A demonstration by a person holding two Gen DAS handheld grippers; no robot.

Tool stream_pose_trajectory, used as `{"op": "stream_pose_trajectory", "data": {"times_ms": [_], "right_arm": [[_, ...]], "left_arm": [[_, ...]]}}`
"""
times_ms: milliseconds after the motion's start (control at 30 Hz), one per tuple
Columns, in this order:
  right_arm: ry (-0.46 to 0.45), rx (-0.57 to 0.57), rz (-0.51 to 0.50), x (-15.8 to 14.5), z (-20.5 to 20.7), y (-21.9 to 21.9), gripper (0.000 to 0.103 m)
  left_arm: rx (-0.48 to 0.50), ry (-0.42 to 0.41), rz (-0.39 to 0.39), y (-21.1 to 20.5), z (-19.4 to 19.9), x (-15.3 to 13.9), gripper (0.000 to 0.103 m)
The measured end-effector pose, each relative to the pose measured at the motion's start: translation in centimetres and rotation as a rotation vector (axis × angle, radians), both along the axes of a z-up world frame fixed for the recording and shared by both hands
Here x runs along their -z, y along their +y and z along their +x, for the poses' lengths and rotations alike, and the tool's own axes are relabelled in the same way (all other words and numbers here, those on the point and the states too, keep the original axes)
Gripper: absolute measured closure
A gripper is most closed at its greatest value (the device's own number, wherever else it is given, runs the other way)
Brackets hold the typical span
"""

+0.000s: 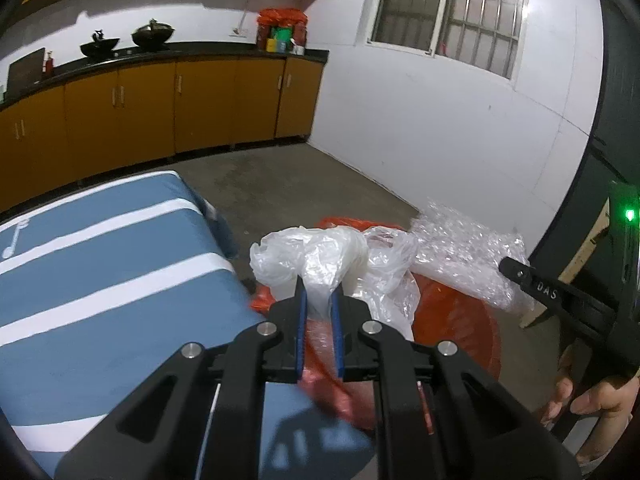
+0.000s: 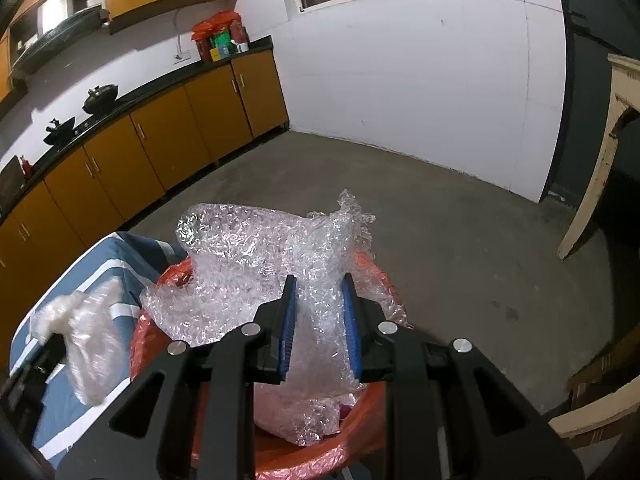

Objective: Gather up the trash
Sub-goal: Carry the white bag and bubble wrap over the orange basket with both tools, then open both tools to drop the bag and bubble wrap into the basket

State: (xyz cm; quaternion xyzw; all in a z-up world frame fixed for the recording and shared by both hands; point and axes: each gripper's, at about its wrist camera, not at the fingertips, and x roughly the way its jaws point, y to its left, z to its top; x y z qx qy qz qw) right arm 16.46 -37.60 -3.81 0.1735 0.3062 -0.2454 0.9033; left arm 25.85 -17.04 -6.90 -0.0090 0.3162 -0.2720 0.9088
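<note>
We find the trash in two pieces, both gathered over the red-lined bin (image 2: pixel 360 436) that stands on the concrete floor (image 2: pixel 460 216) just beside the blue-and-white striped table (image 1: pixel 100 280). The first piece, a crumpled white plastic bag (image 1: pixel 320 260), is clamped in our left gripper (image 1: pixel 319 294); its blue pads (image 1: pixel 302 320) stand narrow and pinch the gathered neck of the bag, whose bulk billows above the fingertips at the bin's near edge. The second piece, a sheet of bubble wrap (image 2: pixel 256 264), is held in our right gripper (image 2: pixel 320 292), with its blue pads (image 2: pixel 289 320) set somewhat wider and a thick fold of the wrap pressed between them. The rest of the sheet spreads across the bin's mouth, and part of it hangs down inside. In the left wrist view we note the right gripper at the frame's right edge, a person's hand (image 1: pixel 592 396) on its grip. Beyond the bin we record orange base cabinets (image 2: pixel 168 136) under a dark counter carrying two black woks (image 1: pixel 154 34), a red bag (image 1: pixel 282 28) of goods at the counter's end, a white wall and a barred window (image 1: pixel 448 8).
</note>
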Motion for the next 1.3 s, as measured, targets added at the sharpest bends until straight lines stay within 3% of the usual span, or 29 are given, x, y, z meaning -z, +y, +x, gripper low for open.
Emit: {"op": "stream_pose_trajectory", "data": {"times_ms": [133,300,533,800,900,1000,1133,1300], "right_arm": [[-0.012,-0.007,0.003,-0.1,0.0,-0.1,0.076],[-0.033,-0.029,0.036,0.0,0.0,-0.7,0.060],[-0.048,-0.040,0.024,-0.3,-0.6,-0.6,0.049],[-0.090,-0.069,-0.087,-1.8,-2.7,1.1,0.009],[-0.114,-0.090,-0.167,-2.7,-3.8,2.5,0.003],[-0.155,-0.104,-0.226,-3.7,-5.5,3.8,0.002],[-0.190,-0.135,-0.224,-4.7,-7.3,4.8,0.002],[-0.184,-0.143,-0.288,-5.7,-9.5,7.2,0.002]], "left_arm": [[0.024,0.029,-0.003,-1.2,0.6,0.9,0.089],[0.044,0.051,0.005,-1.6,0.9,2.0,0.083],[0.038,0.073,0.009,-1.0,1.0,2.6,0.074],[-0.001,0.028,0.032,1.6,-0.4,1.5,0.054],[-0.036,-0.009,0.042,3.2,-1.6,0.5,0.043],[-0.079,-0.054,0.054,5.0,-3.0,-0.6,0.034],[-0.154,-0.119,0.069,7.6,-5.4,-2.4,0.018],[-0.239,-0.181,0.092,10.1,-8.6,-4.2,0.008]]}}
